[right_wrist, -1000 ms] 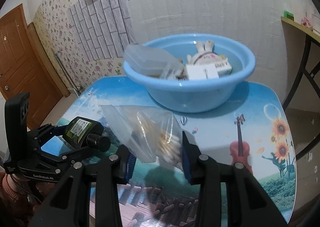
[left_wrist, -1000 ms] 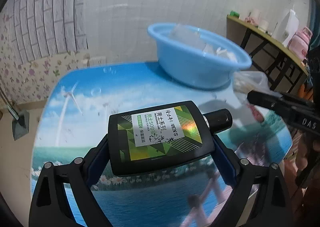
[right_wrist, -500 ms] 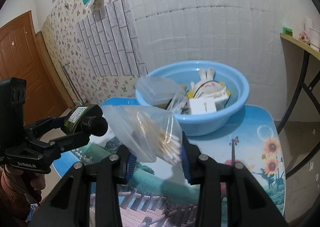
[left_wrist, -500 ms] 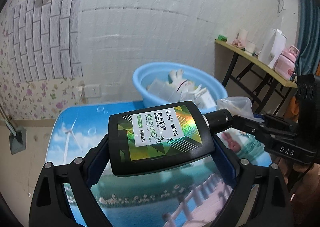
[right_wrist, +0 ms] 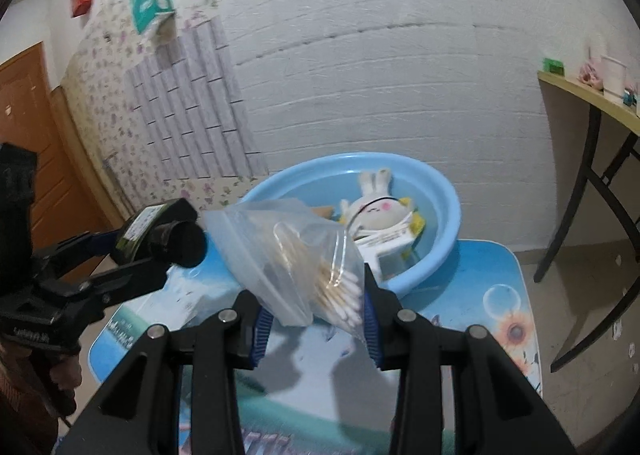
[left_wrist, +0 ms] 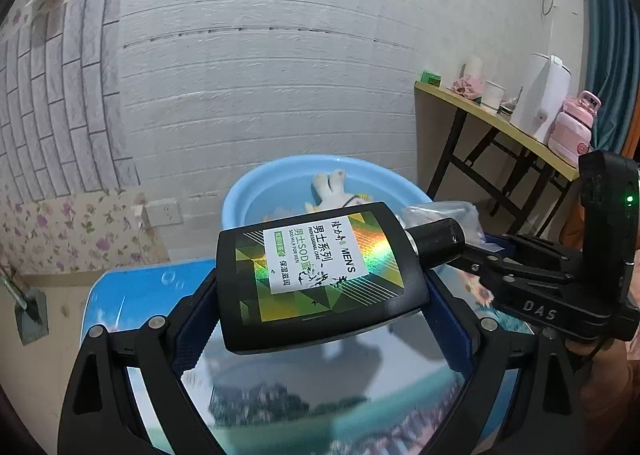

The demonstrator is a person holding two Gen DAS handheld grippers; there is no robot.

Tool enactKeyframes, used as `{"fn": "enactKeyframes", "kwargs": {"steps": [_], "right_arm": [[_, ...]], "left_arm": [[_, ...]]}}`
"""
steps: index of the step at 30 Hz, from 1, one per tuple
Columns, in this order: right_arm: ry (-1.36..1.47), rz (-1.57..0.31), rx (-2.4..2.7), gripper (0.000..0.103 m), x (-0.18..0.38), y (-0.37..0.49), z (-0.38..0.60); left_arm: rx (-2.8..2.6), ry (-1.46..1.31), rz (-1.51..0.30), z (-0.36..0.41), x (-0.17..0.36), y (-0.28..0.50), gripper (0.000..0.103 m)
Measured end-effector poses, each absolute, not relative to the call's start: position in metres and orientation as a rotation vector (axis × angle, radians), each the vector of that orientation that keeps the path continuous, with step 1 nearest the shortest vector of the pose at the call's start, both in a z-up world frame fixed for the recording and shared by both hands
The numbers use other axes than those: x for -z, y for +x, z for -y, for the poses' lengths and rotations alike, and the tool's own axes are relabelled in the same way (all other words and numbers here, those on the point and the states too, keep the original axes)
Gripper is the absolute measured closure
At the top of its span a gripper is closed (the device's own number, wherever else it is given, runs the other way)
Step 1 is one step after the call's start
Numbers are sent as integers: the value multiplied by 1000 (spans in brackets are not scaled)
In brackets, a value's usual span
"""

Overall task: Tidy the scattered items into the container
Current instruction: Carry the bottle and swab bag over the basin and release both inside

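My left gripper (left_wrist: 320,291) is shut on a flat black bottle (left_wrist: 316,275) with a green holographic label and a black cap, held sideways above the table. In the right wrist view the same bottle (right_wrist: 160,231) and left gripper (right_wrist: 132,255) show at the left. My right gripper (right_wrist: 316,315) is shut on a clear zip bag of cotton swabs (right_wrist: 304,267), also lifted off the table. Beyond both stands the light blue basin (right_wrist: 444,215), holding a white plush rabbit (right_wrist: 380,207) and a white box. In the left wrist view the basin (left_wrist: 256,195) is partly hidden behind the bottle.
The basin stands on a picture-printed table (right_wrist: 480,295) against a white brick wall. A yellow-topped side table (left_wrist: 500,127) with a white kettle and pink bottle stands at the right. An orange door (right_wrist: 36,175) is at the left.
Both grippers have risen and tilted up with their loads, so more wall and less table shows. The basin now sits lower in both views. Neither grip has changed.
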State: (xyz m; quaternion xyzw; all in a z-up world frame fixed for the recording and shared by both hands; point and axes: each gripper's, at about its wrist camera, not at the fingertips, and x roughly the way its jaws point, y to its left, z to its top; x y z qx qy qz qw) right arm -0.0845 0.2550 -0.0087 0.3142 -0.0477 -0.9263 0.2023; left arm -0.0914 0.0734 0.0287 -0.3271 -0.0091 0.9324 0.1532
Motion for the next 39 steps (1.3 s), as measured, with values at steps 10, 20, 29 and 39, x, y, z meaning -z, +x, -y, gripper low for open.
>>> {"fn": "enactKeyframes", "kwargs": {"steps": [10,20,29,39], "right_arm": [[944,177,2593,66,26,-152,-265],[987,137,2597,65,46,-181,-264],[997,111,2568,62,48,-178,-252],[985,58,2648,42,28,-149,-248]], "left_arm": [[-2655,-964,-40,-101,-23,-155,9],[-2643,-967,-108,-116,-11,-184,14],[-2641,-1003,-100,-110,-6,-172,14],[-2693,-1025,-45,-88,-11,-140,3]]}}
